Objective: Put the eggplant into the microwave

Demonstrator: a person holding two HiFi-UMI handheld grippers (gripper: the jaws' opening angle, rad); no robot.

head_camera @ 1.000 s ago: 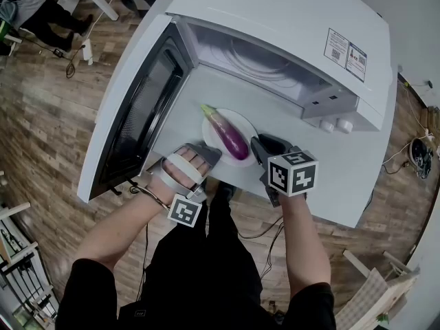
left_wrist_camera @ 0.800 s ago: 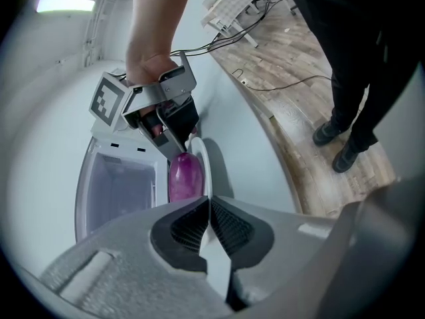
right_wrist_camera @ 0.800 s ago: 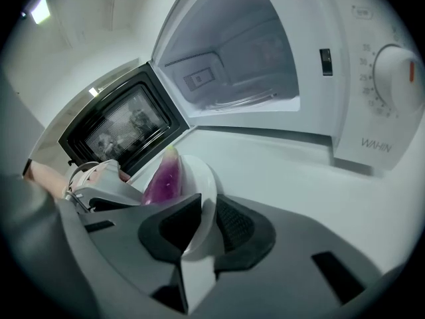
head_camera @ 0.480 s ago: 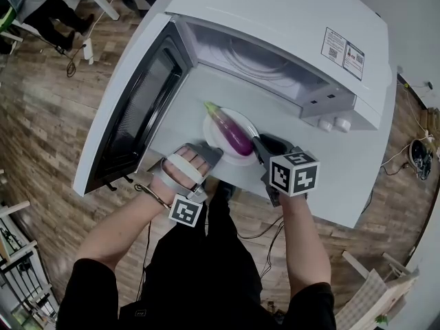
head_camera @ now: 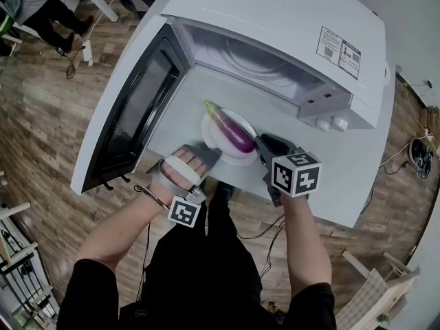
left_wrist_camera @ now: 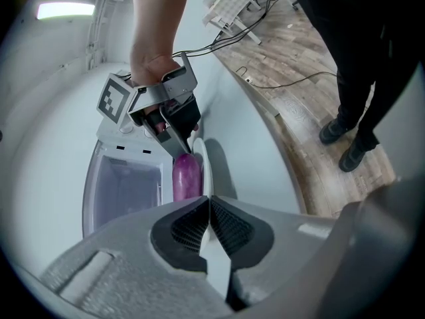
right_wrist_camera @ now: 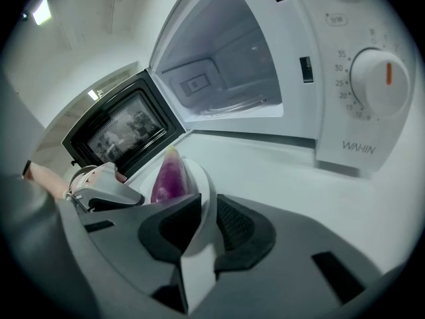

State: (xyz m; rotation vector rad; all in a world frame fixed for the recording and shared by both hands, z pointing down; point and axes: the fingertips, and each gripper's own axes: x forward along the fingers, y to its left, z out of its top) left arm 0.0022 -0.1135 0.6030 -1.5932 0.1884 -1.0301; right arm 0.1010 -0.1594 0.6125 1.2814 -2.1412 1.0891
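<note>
A purple eggplant lies on a small white plate on the white table, just in front of the open microwave. My left gripper is at the plate's near-left rim. Its jaws have just been closing and are shut on that rim, with the eggplant beyond the left gripper. My right gripper is shut on the plate's right rim. In the right gripper view the plate sits between the pads of the right gripper, beside the eggplant.
The microwave door hangs open to the left, and the cavity holds a glass turntable. Two dials are on the right panel. The table's front edge runs close behind the grippers. Cables lie on the wooden floor.
Both grippers stay at the plate's rim. The plate and the eggplant have not visibly shifted.
</note>
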